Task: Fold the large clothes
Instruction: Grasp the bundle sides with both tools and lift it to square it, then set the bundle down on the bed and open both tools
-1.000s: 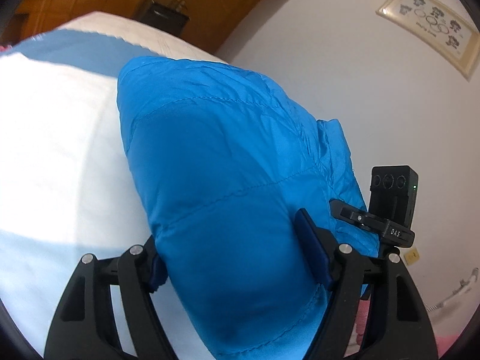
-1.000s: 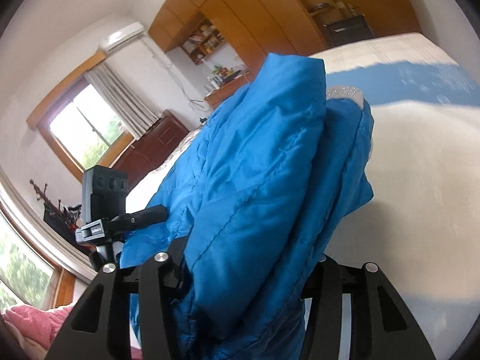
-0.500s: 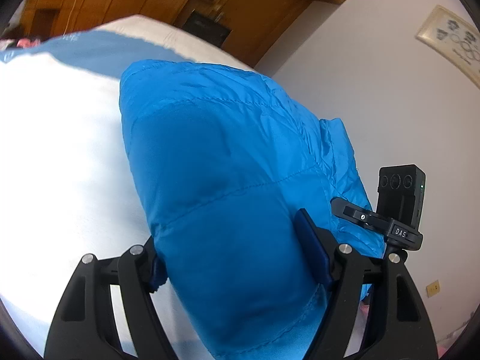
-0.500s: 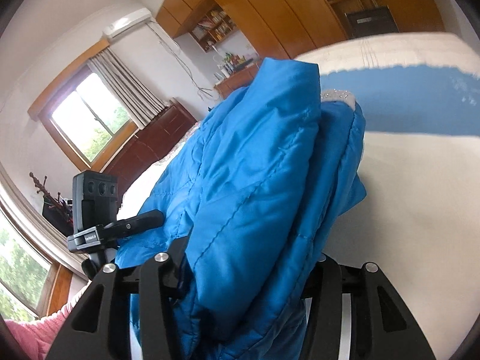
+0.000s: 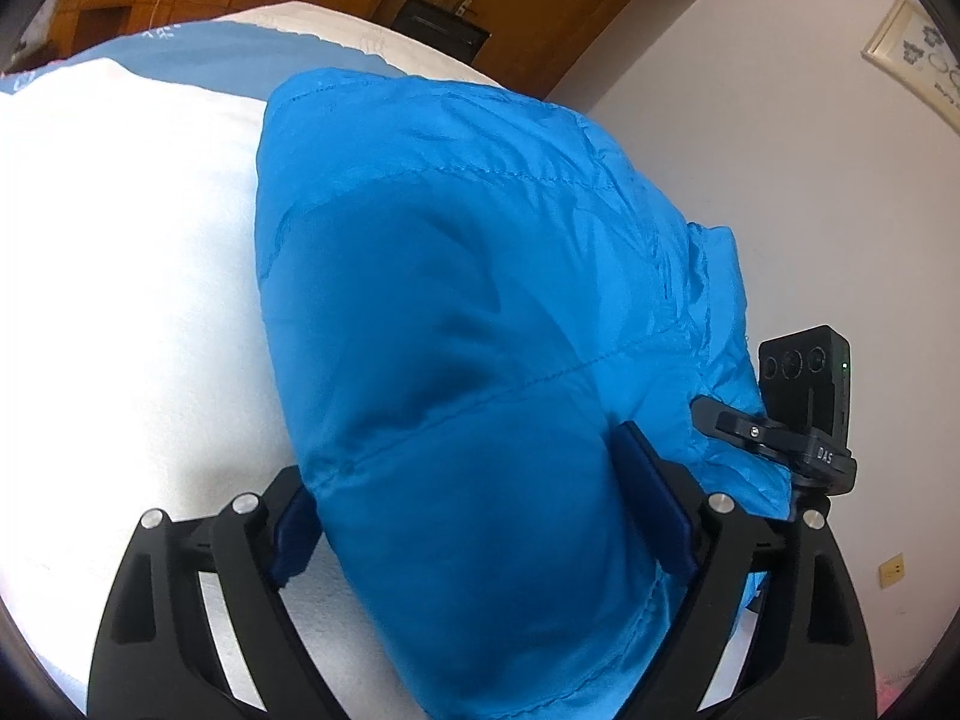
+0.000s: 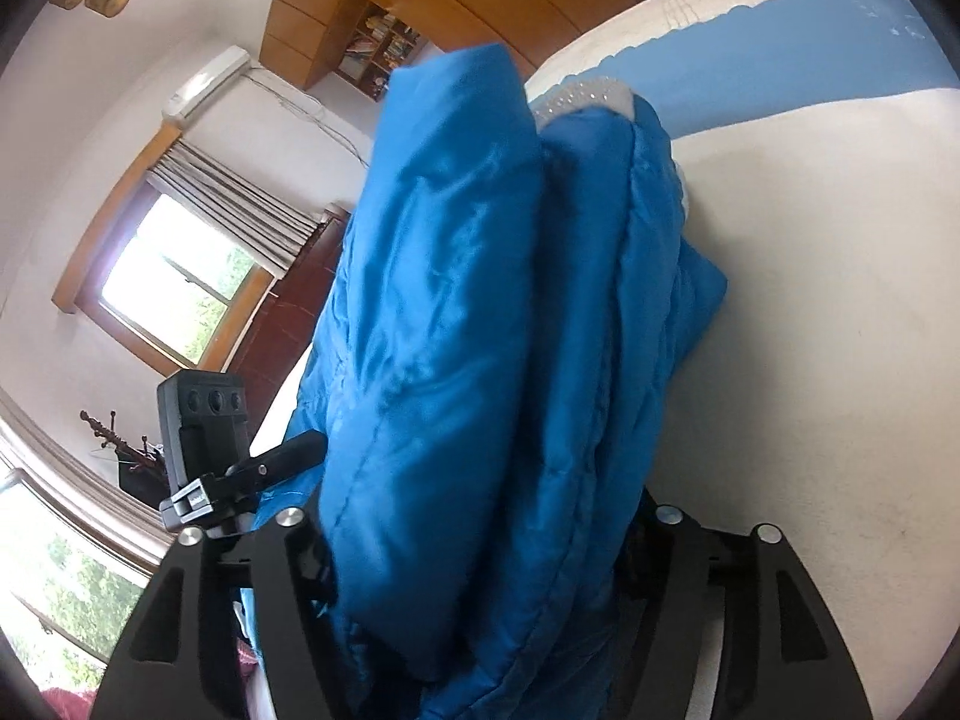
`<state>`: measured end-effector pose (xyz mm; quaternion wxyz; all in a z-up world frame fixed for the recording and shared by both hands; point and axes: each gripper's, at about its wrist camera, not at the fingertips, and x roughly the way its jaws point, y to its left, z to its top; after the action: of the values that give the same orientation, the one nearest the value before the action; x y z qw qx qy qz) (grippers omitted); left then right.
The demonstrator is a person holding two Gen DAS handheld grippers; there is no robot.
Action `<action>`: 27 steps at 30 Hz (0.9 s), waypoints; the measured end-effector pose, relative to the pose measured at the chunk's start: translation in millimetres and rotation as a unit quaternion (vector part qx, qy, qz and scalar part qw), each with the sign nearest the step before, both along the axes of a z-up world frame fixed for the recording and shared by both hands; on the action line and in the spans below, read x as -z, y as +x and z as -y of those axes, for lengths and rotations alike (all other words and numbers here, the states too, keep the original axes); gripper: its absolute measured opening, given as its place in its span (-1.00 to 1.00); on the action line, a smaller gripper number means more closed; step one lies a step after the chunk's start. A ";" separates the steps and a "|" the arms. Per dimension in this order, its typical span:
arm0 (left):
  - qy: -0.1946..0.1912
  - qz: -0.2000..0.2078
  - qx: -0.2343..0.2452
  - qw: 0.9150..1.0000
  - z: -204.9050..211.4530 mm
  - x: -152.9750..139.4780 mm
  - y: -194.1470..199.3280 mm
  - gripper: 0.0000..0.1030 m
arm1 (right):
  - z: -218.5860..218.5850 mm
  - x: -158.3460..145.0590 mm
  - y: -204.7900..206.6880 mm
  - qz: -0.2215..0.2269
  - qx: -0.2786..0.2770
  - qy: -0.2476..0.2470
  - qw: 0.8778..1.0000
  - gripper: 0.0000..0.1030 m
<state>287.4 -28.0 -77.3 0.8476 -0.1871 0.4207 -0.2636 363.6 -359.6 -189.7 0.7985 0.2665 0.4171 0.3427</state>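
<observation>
- Left wrist view: the left gripper [image 5: 480, 516] straddles a thick fold of the bright blue quilted puffer jacket [image 5: 480, 276]; its jaws are opening. The right pad [image 5: 654, 510] lies against the fabric, and the left pad [image 5: 294, 540] sits at the fold's edge. The jacket bulges over the white bed cover [image 5: 120, 276].
- Right wrist view: the right gripper [image 6: 480, 546] has several stacked layers of the jacket [image 6: 492, 312] between its jaws, which are also opening; the pads are hidden by fabric. The bundle stands over the white cover [image 6: 810, 300].
- Handling: likely light, puffy and springy with a slippery shell, so folds may slide and puff apart; taking hold along stitched seams or the hem edge seems surest.
</observation>
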 end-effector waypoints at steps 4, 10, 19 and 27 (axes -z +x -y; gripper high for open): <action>0.017 0.000 -0.016 1.000 0.3 -11.9 -7.6 0.70 | -0.2 -6.8 1.5 0.002 0.012 -0.014 1.000 0.49; 0.107 0.056 -0.070 0.990 -1.4 -56.1 -51.9 0.67 | 1.6 -46.6 -43.4 0.044 0.059 -0.108 0.991 0.56; 0.201 0.098 -0.123 0.967 12.8 -82.8 -128.6 0.82 | -34.5 -91.0 -126.0 0.102 0.104 -0.238 0.960 0.92; 0.228 0.099 -0.150 0.957 18.8 -88.5 -157.5 0.86 | -59.7 -106.7 -171.7 0.117 0.102 -0.254 0.955 0.92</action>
<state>130.0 -46.8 11.3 0.9351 -0.0229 0.3505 -0.0473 191.8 -299.8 -83.0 0.9138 0.0539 0.3644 0.1712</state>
